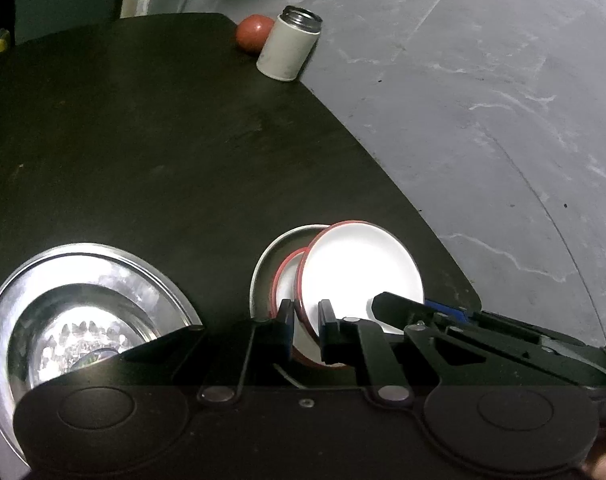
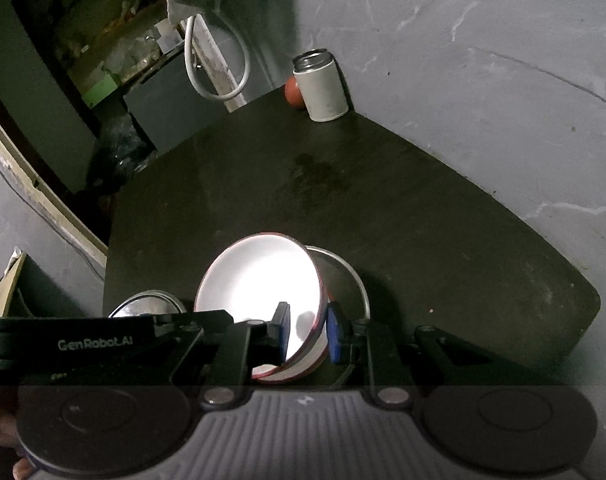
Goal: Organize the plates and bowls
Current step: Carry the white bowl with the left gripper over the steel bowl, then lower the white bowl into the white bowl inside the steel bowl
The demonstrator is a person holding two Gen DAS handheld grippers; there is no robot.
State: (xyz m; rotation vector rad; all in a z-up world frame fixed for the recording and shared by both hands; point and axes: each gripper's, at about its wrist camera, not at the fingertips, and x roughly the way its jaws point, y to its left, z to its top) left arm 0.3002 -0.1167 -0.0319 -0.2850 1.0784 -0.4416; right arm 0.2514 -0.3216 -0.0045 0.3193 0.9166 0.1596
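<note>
A white bowl with a red rim point(image 1: 363, 264) point(image 2: 259, 280) hangs tilted over a second red-rimmed white bowl point(image 1: 285, 280) point(image 2: 291, 372), which sits in a shallow steel dish point(image 1: 263, 264) point(image 2: 353, 280) on the black table point(image 1: 143, 140). My right gripper point(image 2: 308, 326) is shut on the tilted bowl's wall; its black finger point(image 1: 395, 306) shows from the right. My left gripper point(image 1: 306, 316) straddles the same bowl's rim. Its jaws have loosened, leaving a gap on the right of the rim. A large steel plate point(image 1: 7, 320) point(image 2: 147, 300) lies to the left.
At the table's far corner stand an open-topped white can point(image 1: 289, 46) point(image 2: 323, 88) and a red ball-like fruit point(image 1: 253, 34) point(image 2: 293, 92). The table's curved edge runs close on the right, with grey floor point(image 1: 503, 120) beyond. A white cable loop point(image 2: 215, 64) and clutter lie behind.
</note>
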